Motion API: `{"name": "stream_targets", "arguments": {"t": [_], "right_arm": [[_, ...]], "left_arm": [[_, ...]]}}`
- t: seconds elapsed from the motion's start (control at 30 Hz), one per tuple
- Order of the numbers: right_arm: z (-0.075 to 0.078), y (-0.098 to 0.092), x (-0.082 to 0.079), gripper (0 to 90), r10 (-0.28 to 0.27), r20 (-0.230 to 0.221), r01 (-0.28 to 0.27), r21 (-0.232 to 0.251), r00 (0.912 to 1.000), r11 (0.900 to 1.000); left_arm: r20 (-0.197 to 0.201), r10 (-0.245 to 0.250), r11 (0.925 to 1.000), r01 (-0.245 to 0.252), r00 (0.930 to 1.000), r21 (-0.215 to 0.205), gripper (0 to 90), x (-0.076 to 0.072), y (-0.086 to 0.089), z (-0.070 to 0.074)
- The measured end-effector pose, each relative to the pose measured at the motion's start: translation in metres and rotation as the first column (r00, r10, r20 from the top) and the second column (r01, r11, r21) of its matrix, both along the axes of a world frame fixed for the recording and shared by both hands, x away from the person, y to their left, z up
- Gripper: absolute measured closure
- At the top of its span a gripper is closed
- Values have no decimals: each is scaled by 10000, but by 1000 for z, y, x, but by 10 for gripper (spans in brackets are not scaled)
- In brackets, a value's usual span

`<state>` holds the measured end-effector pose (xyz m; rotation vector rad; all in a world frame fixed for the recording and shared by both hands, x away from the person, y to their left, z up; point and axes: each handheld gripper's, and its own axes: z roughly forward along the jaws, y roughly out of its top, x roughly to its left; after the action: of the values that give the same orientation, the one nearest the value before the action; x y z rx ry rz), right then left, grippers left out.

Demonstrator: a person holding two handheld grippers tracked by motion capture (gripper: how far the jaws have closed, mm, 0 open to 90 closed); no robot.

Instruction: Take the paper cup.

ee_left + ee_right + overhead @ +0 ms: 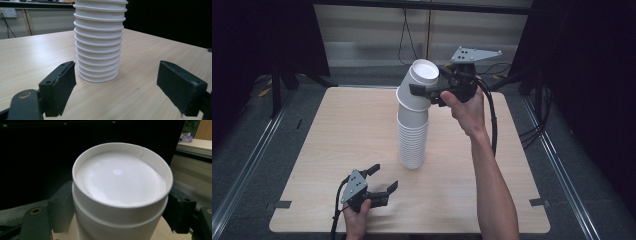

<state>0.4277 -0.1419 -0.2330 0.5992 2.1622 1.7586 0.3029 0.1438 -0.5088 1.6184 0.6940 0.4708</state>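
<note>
Standing near the middle of the bench (337,130) is a tall stack of white paper cups (413,142), all upside down. The top cups (418,85) lean over toward the far left corner of the bench, so the stack bends at the top. The right tool (424,92) is up high at that bend. Its 2 jaws sit on both sides of the top cups and press on them, so it is holding them. In the right gripper view, the round white bottom of the top cup (121,178) is close up, with a dark jaw on each side touching the cup wall.

The left tool (382,179) is low, near the front edge of the bench, toward the front left corner. Its 2 jaws are spread wide with nothing between them. It points at the stack but is apart from it. In the left gripper view, the bottom of the stack (98,50) stands on the bench, past the 2 black jaws.
</note>
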Motion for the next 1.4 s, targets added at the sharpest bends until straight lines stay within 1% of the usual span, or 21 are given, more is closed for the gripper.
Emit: {"name": "stream_targets", "arguments": {"t": [0.1, 0.2, 0.23, 0.27, 0.37, 0.47, 0.57, 0.7, 0.83, 1.07, 1.3, 1.33, 1.4], "right_arm": [[0, -4, -1, 225, 82, 130, -87, 427, 9999, 9990], [-1, -7, -2, 225, 11, 188, -24, 672, 9998, 9977], [-1, -7, -2, 225, 11, 188, -24, 672, 9998, 9977], [-3, -9, -2, 226, -31, 261, 7, 915, 9997, 9958], [-4, -13, -3, 226, -85, 293, 48, 1238, 9995, 9923], [-5, -16, -3, 226, -21, 281, -23, 1571, 9996, 9876], [-6, -18, -4, 226, -45, 275, -4, 1751, 9996, 9845], [-8, -20, -4, 226, 56, 102, -76, 2114, 9999, 9774], [-10, -23, -6, 226, 35, 146, -70, 2484, 9999, 9686], [-10, -29, -9, 226, -113, 154, 66, 2779, 9998, 9606], [-14, -35, -14, 226, -258, 206, 189, 2833, 9995, 9589], [-15, -37, -15, 227, -274, 185, 209, 2900, 9995, 9568], [-16, -40, -17, 227, -296, 200, 225, 2929, 9994, 9559]], "left_arm": [[3, -24, 10000, 24, 10000, 14, 155, 0, 0, 0], [0, -4, 10000, 4, 10000, 10, 155, 0, 0, 0], [0, -4, 10000, 4, 10000, 10, 155, 0, 0, 0], [2, -23, 10000, 23, 10000, 8, 155, 0, 0, 0], [12, 8, 10000, -8, 10000, 11, 155, 0, 0, 0], [11, 2, 10000, -2, 10000, 6, 155, 0, 0, 0], [16, -20, 10000, 20, 10000, -3, 155, 0, 0, 0], [-53, 71, 10000, -72, 10000, -20, 155, 0, 0, 0], [-64, 48, 10000, -48, 10000, 4, 155, 0, -1, 0], [-11, 61, 10000, -61, 10000, 56, 155, 0, -1, 0], [-30, 4, 10000, -4, 10000, 34, 155, 0, -1, 0], [-40, 33, 10000, -33, 10000, 43, 155, 0, -2, 0], [-39, 2, 10000, -2, 10000, 32, 155, 0, -1, 0]]}}
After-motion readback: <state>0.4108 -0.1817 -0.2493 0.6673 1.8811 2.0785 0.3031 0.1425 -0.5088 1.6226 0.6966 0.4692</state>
